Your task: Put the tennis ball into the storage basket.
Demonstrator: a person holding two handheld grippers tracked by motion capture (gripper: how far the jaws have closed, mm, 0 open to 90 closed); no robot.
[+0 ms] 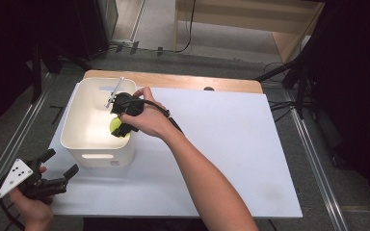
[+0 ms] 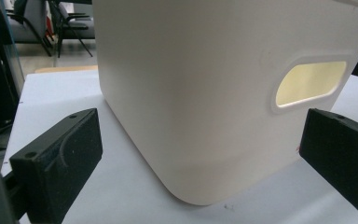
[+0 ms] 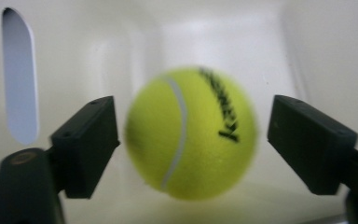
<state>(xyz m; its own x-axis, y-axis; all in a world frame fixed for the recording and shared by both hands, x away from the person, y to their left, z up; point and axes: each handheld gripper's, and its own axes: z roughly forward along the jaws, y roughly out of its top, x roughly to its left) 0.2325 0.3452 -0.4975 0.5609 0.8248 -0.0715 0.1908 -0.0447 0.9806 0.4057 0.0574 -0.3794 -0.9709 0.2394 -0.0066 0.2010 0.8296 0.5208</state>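
The right gripper (image 3: 191, 140) hangs inside the white bin (image 1: 72, 139), jaws spread clear of the tennis ball (image 3: 191, 133) between them (blurred, seemingly mid-drop). It could bounce against the wall and jump out. The left gripper (image 1: 60, 171) waits beside the bin, jaws spread, empty.
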